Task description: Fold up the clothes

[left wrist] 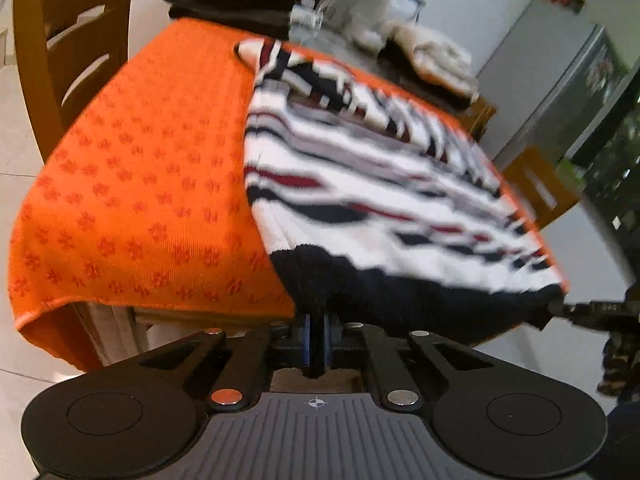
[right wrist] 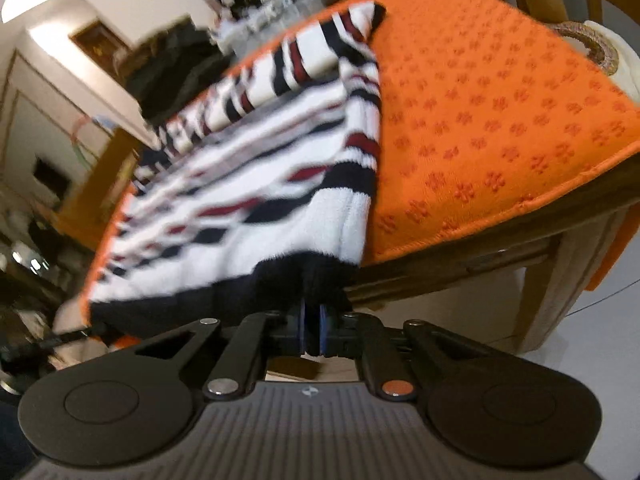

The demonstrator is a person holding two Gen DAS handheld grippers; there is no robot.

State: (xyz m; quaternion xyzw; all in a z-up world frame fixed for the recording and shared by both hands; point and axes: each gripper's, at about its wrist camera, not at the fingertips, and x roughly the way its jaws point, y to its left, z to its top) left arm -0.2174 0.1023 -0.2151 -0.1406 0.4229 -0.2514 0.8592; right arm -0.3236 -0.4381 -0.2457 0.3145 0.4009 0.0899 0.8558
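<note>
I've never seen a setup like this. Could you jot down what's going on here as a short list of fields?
garment: striped sweater, lying on the table
surface: orange tablecloth
left gripper: shut on the sweater's dark hem
right gripper: shut on the same hem, other corner
background: wooden chair
stage: hem gripped, fold not yet made

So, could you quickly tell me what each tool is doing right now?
Left tool: shut on the striped sweater's dark hem.
Right tool: shut on the same hem.
</note>
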